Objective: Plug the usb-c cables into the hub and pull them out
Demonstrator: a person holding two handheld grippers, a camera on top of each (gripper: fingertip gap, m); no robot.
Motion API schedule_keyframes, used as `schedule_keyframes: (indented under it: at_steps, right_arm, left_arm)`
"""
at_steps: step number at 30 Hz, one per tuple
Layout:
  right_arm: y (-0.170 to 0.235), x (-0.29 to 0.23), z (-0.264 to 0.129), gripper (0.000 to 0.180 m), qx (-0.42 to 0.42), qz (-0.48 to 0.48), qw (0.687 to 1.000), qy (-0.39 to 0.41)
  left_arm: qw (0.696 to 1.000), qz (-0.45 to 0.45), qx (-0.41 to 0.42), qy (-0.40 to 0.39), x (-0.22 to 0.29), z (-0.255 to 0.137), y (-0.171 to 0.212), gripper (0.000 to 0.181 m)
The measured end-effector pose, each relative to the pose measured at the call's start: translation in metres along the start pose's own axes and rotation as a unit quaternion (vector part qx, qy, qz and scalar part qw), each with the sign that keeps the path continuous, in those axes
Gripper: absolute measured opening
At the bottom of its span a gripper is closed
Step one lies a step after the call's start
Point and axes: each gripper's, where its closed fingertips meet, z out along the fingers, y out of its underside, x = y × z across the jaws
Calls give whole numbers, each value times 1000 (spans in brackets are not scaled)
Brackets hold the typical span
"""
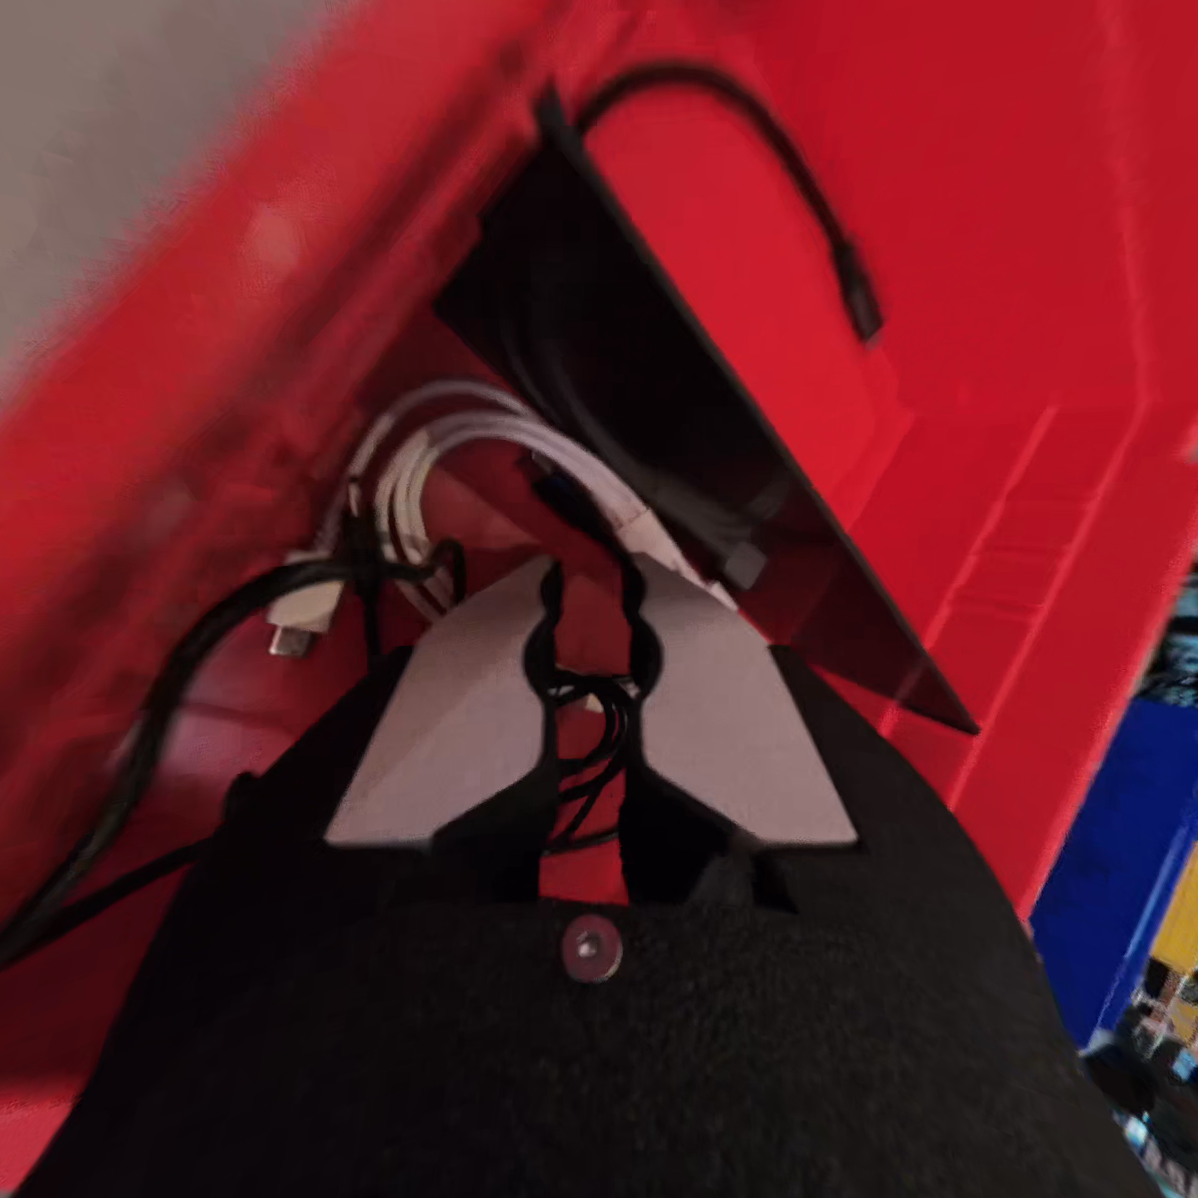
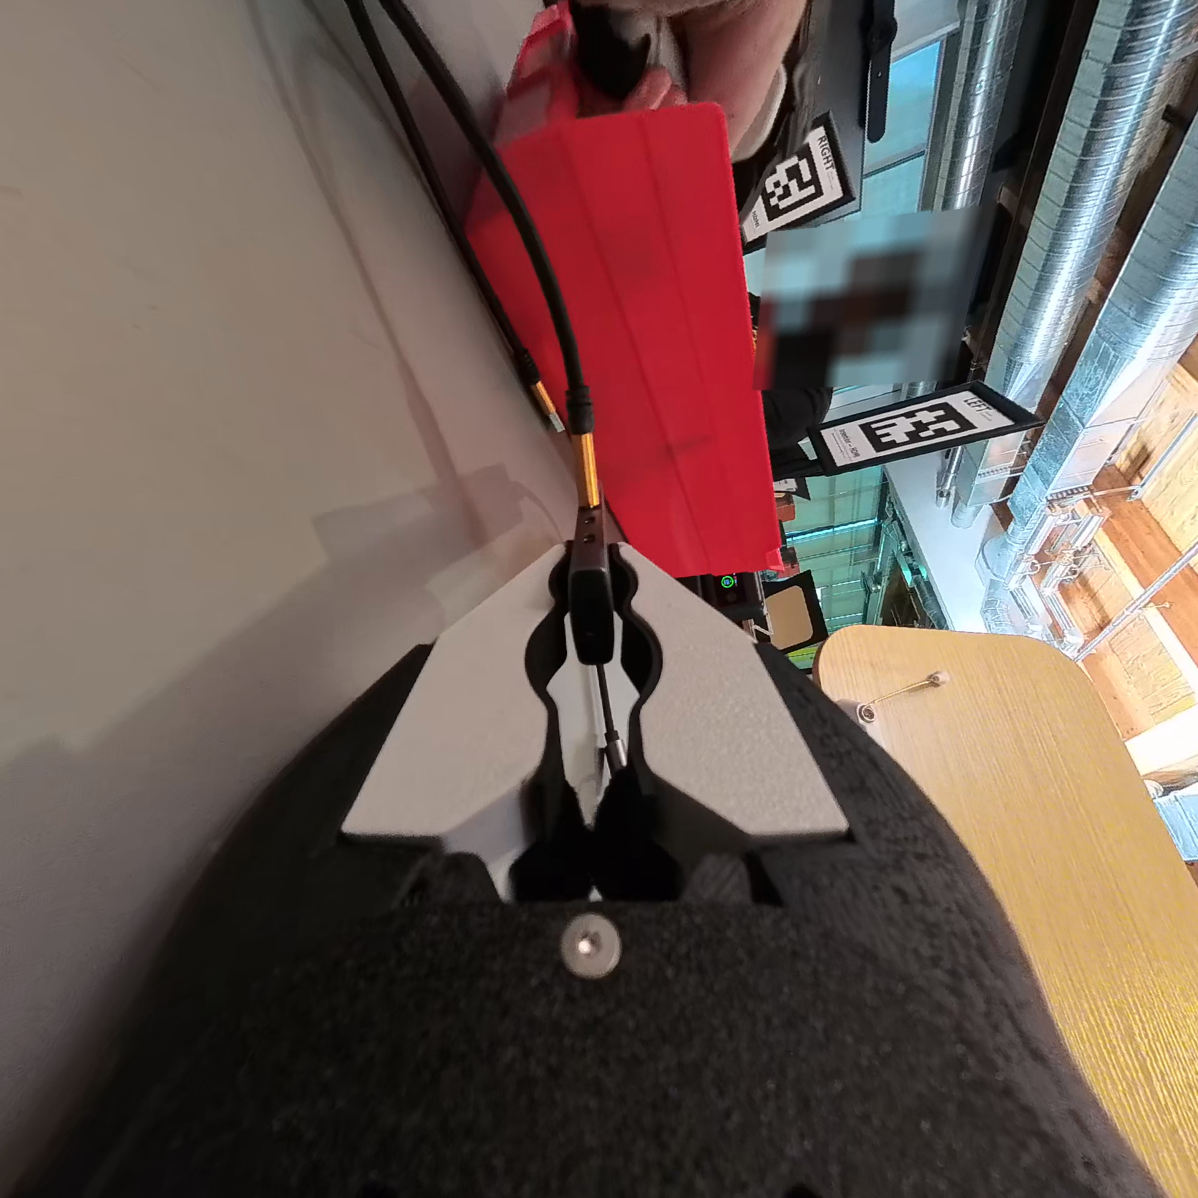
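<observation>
Hub (image 2: 588, 616), small and dark, is pinched end-on in the right tongs (image 2: 590, 551), which press on its sides. Its port end pokes out past the tips, probably so a plug can go in or come out while the body is braced.

The pale counter (image 2: 194, 389) fills the left of the right wrist view, and a red folded cover (image 2: 648, 324) stands on it beyond the hub. In the blurred left wrist view the same red fills the scene, with a flat dark slab (image 1: 616, 356) lying on it. A looped white cable bundle (image 1: 454, 428) sits against the slab's near corner, just ahead of the left tongs (image 1: 593, 577).

A black cable (image 2: 518, 214) runs down to a gold plug (image 2: 588, 470) that appears seated in the hub's far end, in line with the right tongs. A second black cable's gold-tipped plug (image 2: 541, 402) lies loose on the counter just left of it. A silver plug (image 1: 298, 632) lies free to the left of the left tongs.

The left tongs stand slightly apart with nothing clearly between them. Judging by this, they are placed to take a cable next.
</observation>
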Motion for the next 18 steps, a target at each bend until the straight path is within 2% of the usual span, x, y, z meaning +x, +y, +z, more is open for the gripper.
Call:
schedule_keyframes:
  at_steps: [2, 5, 9, 13, 18]
  right_arm:
    - [0, 0, 0, 9, 0, -1, 1000, 0]
    - [0, -1, 0, 9, 0, -1, 1000, -1]
    - [0, -2, 0, 9, -1, -3, 1000, -2]
    - [0, -2, 0, 9, -1, -3, 1000, -3]
    - [0, -3, 0, 9, -2, -4, 1000, -5]
  left_arm:
    - [999, 20, -30, -31, -1, 4, 9, 19]
    - [998, 28, -27, -48, 5, 5, 9, 32]
    - [998, 13, -47, -39, 17, 14, 13, 24]
    - [998, 13, -27, -48, 14, 20, 7, 5]
    - [1000, -1, -5, -2, 17, 22, 4, 4]
